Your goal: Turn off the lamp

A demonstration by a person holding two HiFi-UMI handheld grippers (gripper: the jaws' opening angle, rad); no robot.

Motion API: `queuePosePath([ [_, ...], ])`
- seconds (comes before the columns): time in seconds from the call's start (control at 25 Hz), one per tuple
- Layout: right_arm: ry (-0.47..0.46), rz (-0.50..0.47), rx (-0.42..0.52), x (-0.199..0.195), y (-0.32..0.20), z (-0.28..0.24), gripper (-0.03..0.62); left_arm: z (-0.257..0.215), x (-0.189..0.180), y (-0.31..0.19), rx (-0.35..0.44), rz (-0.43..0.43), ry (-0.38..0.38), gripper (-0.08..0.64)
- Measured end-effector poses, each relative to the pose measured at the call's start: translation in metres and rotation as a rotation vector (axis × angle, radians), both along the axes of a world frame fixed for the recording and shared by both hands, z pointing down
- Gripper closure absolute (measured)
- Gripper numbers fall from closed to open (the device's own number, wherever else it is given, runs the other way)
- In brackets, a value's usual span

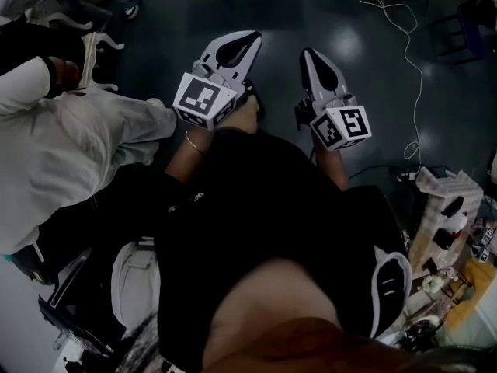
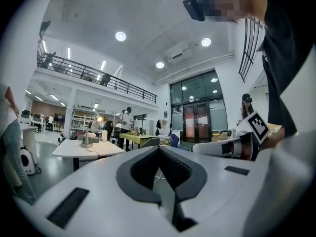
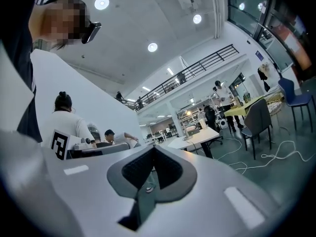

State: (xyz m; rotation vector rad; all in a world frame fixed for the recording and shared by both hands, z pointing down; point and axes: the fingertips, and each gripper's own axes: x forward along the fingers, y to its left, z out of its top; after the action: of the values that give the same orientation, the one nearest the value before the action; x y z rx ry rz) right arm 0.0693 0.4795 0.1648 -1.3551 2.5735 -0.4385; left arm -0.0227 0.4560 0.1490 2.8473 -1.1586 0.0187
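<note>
A lit desk lamp (image 2: 87,135) stands on a white table (image 2: 98,149) far across the hall; in the right gripper view the same lamp (image 3: 185,125) sits on that table (image 3: 197,137). It does not show in the head view. Both grippers are held out in front of the person's body above a dark floor. The left gripper (image 1: 247,41) is shut with nothing in it, its tips meeting in its own view (image 2: 159,147). The right gripper (image 1: 311,57) is likewise shut and holds nothing (image 3: 153,148). Both are far from the lamp.
A person in white (image 1: 62,154) stands close at the left. A white cable (image 1: 408,61) runs over the floor, and a cardboard box (image 1: 446,208) with clutter sits at the right. Chairs (image 3: 259,120), a yellow-green table (image 2: 136,138) and several people lie between here and the lamp.
</note>
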Motion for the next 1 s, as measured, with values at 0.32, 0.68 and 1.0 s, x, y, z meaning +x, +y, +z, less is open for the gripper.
queuePosePath([
  [0.32,-0.001,0.026,-0.016,0.018,-0.044,0.007,0.592,0.006,0.017,-0.05,0.0,0.023,-0.008,0.554],
  [0.68,-0.005,0.014,-0.013,0.014,-0.099,0.001,0.592,0.0,0.019,-0.105,-0.038,0.022,-0.007,0.554],
  [1.0,0.011,0.004,-0.036,0.009,-0.142,-0.002,0.592,0.003,0.004,-0.146,-0.07,-0.013,0.007,0.554],
])
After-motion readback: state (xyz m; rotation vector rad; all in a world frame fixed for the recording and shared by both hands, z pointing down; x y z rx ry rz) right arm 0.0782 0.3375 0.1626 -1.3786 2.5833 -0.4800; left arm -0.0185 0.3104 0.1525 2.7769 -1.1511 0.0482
